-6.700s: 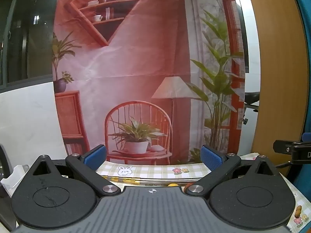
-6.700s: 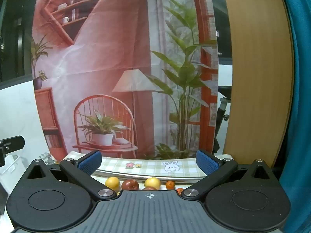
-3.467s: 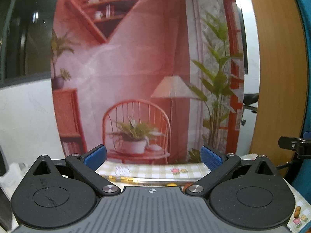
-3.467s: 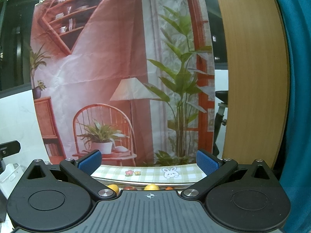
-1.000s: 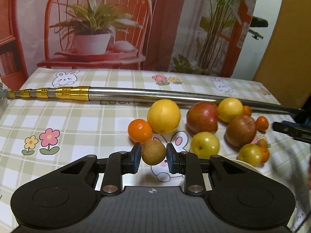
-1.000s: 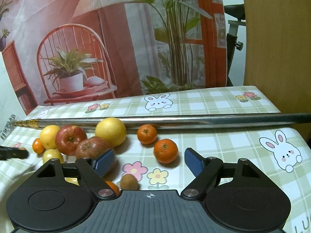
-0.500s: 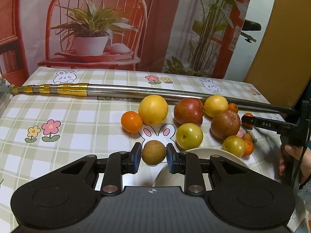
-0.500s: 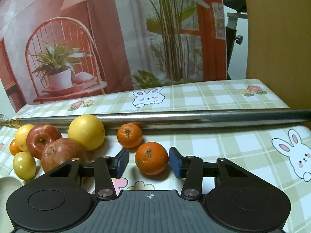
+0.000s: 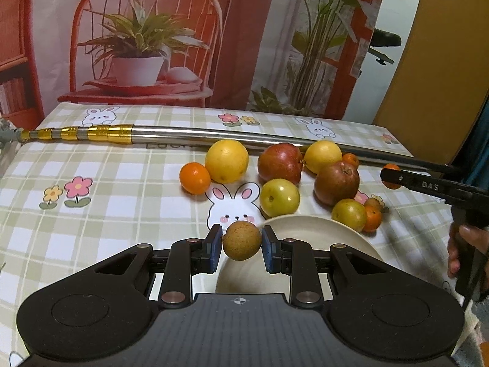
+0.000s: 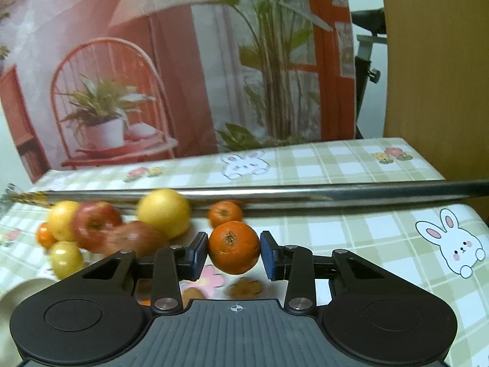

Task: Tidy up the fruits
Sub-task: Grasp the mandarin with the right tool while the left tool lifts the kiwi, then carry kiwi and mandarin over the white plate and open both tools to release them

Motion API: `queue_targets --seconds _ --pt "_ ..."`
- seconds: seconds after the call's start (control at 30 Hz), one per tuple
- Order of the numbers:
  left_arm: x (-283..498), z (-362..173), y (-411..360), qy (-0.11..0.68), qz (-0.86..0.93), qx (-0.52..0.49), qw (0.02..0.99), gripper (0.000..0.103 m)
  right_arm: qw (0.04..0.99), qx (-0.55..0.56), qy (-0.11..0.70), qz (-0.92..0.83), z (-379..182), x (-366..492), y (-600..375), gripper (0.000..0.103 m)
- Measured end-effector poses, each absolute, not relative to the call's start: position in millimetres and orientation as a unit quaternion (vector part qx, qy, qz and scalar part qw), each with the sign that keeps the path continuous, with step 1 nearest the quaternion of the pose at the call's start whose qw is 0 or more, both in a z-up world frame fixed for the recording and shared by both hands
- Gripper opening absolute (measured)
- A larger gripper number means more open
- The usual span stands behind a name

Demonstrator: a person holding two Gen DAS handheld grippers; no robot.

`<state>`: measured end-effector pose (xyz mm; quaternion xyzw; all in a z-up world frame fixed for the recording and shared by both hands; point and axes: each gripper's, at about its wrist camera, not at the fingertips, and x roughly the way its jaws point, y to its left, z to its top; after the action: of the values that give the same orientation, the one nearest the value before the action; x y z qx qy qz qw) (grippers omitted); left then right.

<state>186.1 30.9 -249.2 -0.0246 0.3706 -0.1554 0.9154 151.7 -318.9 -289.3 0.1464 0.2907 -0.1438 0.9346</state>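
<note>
Nearest, the left gripper (image 9: 241,246) pinches a small brown fruit (image 9: 241,241) between its pads, held over the near left rim of the cream plate (image 9: 305,235), which looks bare where visible. Meanwhile the right gripper (image 10: 233,252), whose jaws have just been closing, clamps a mandarin (image 10: 233,247). Farther out, apples, yellow fruits and small oranges lie loose on the checked tablecloth (image 9: 107,198), near the metal pole (image 9: 189,133). Sorting seems barely begun: almost every fruit is yet to be placed.
</note>
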Motion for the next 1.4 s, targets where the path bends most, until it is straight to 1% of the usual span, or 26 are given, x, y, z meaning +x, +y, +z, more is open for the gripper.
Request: queue_targets --seconds 0.23,0.43,0.87,1.03,1.4 --pt "165.0 -250.1 31.3 0.373 -0.149 -0.029 0.915 0.029 0.942 0.132 0.291 -0.102 -261.0 127.3 -270.0 0.034" --pt "148.3 -256.8 26.5 0.380 -0.150 -0.028 0.912 0.029 0.944 0.125 0.299 -0.068 -253.0 107.2 -227.3 0.034" --pt "136.8 -276.3 12.4 0.388 -0.150 0.008 0.909 0.029 0.934 0.087 0.346 -0.029 -274.0 88.0 -163.6 0.034" --pt "135.3 -279.9 10.6 0.391 -0.145 0.016 0.909 0.029 0.933 0.063 0.353 -0.029 -279.7 87.9 -155.0 0.034" --pt "137.4 -284.4 8.0 0.397 -0.135 0.022 0.907 0.029 0.929 0.061 0.363 -0.034 -284.4 89.1 -157.0 0.034"
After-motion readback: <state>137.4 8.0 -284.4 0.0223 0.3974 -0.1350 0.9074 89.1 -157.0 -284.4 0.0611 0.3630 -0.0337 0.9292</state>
